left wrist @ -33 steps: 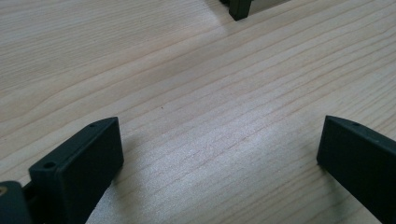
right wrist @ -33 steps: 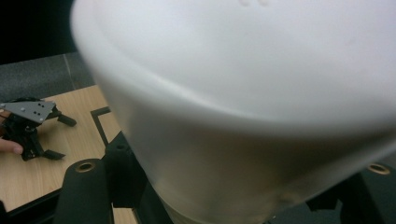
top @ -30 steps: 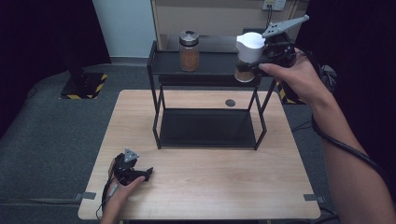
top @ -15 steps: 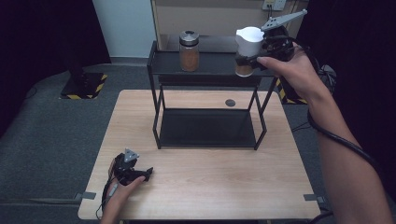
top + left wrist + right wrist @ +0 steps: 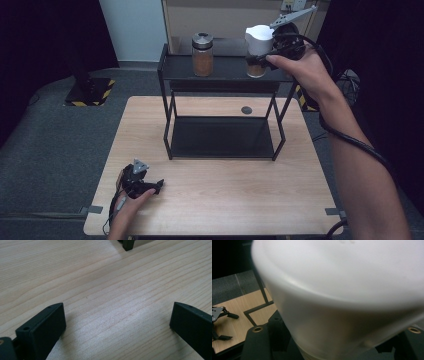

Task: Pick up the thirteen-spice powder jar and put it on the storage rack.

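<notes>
The white-capped glass jar with brown contents (image 5: 257, 50) stands at the right end of the black metal shelf rack's top shelf (image 5: 225, 74), and the right tool (image 5: 263, 56) is clamped on it, the wide white plastic cap (image 5: 342, 290) looming close and blurred in the right gripper view. The grip sits high, around the cap and neck, probably because that leaves the glass base free to slide or lift off the shelf without catching on the rim. Whether the base touches the shelf cannot be told. A second glass jar with a grey metal lid and brown contents (image 5: 202, 54) stands well apart to the left on the same shelf, so there is room to work without knocking it.

Further out, the left tool (image 5: 159, 186) rests on the light wooden tabletop (image 5: 225, 195) near its front left corner, its jaws spread wide with nothing between them. It appears parked there simply to stay out of the way while one hand does the work. A small dark round grommet (image 5: 246, 110) sits behind the rack's lower black tray (image 5: 222, 137).
</notes>
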`<state>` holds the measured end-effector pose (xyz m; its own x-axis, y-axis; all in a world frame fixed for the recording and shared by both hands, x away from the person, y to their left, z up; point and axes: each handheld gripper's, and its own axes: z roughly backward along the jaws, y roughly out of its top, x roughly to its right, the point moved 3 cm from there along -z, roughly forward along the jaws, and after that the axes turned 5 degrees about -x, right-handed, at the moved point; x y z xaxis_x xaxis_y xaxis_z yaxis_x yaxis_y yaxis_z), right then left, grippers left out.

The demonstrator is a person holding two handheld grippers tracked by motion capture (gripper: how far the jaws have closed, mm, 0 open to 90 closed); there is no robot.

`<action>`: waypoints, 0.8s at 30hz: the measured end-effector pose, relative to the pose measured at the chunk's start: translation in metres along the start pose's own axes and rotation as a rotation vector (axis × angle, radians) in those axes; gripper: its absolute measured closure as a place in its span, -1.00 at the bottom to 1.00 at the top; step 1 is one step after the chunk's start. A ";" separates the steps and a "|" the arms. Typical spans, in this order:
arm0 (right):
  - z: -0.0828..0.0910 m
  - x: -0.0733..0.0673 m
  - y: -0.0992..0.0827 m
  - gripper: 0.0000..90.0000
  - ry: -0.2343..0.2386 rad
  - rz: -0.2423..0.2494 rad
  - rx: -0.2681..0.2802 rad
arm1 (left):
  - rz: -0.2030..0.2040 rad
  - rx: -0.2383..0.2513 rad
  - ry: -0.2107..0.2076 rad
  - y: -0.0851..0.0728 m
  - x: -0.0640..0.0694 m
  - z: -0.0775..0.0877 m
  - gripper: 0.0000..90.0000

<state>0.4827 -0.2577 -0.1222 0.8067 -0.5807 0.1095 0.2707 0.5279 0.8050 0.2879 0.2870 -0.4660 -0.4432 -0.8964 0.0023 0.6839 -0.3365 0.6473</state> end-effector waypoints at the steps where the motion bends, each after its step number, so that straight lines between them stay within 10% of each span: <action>1: -0.002 0.000 0.001 -0.30 -0.002 0.002 -0.001 | 0.000 0.000 0.000 0.000 0.000 0.000 -1.00; 24: -0.023 0.010 0.002 -0.30 -0.020 -0.068 -0.029 | -0.003 0.000 -0.003 0.001 -0.001 -0.001 -1.00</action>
<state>0.5037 -0.2482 -0.1325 0.7753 -0.6280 0.0674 0.3394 0.5043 0.7940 0.2892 0.2870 -0.4660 -0.4468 -0.8946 0.0028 0.6825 -0.3389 0.6476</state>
